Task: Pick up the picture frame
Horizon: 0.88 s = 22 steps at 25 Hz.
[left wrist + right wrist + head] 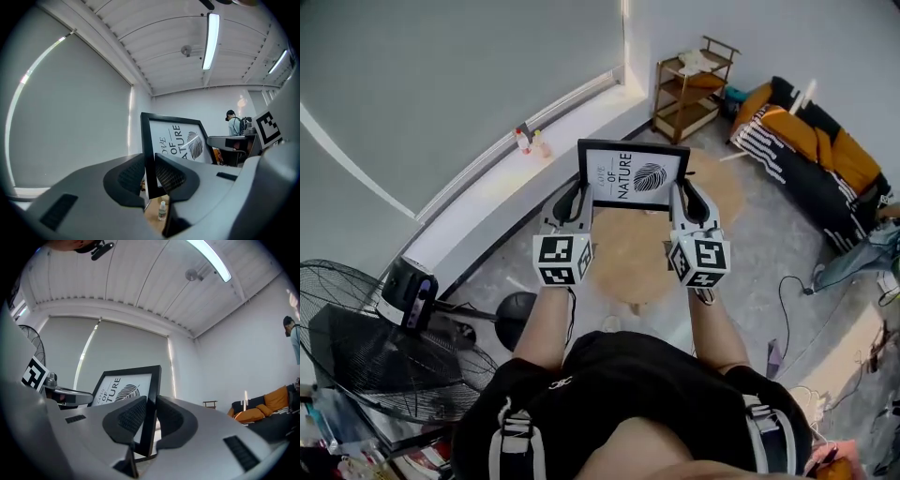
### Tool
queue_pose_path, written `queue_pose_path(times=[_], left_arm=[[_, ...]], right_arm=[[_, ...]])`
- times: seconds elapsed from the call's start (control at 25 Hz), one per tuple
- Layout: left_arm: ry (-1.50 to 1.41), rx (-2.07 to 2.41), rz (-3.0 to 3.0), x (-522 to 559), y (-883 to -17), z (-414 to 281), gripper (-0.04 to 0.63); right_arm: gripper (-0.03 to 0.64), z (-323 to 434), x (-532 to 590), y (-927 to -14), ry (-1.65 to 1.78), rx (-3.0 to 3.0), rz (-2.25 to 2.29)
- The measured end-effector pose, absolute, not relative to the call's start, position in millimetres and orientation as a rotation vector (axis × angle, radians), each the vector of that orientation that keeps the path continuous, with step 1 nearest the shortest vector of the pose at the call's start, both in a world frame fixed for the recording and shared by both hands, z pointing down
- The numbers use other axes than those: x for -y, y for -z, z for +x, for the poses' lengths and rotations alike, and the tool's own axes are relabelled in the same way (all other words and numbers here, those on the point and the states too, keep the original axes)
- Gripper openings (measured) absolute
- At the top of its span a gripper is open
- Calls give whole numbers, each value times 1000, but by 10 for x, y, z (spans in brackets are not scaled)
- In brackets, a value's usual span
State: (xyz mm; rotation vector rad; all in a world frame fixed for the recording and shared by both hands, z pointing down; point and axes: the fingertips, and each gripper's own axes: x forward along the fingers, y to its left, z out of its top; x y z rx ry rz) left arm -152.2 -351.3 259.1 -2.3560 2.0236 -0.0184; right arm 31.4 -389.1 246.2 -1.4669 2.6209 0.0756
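holding: both grippers are clamped on the picture frame [633, 175], which hangs in the air ahead of the person's chest and touches nothing else.
left gripper [578, 195]: at 9 o'clock of the frame in the head view. its own view shows the ribbed pads pressed on the front and back of the black left edge, low down near the bottom corner.
right gripper [685, 195]: at 3 o'clock of the frame, closed the same way on the right edge, also low down.
long axis: the frame's longer side runs from 9 to 3 o'clock, spanning the gap between the two grippers. the lettering on the print reads sideways, so the frame appears to be held turned on its side.
facing: the printed face looks back toward the person and the frame stands roughly upright. how far it leans i cannot tell.
nearer hand: neither, since both sit level with each other, one on each edge.
arm pose: both forearms reach forward side by side toward 12 o'clock, with the grippers about level and their marker cubes toward the person.
below: a round wooden table [630, 272] lies at 6 o'clock of the frame, well apart from it.
judgement: the lift looks done. any further move depends on both grips travelling together, or the frame could twist between them.
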Motion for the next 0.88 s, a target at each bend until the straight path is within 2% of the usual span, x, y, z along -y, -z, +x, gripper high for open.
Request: queue_pose_path(times=[0.88], left_arm=[[21, -2044, -2413, 3419, -2680, -1478, 81]], right_arm=[[83, 357, 3820, -2520, -57, -2634, -1451]])
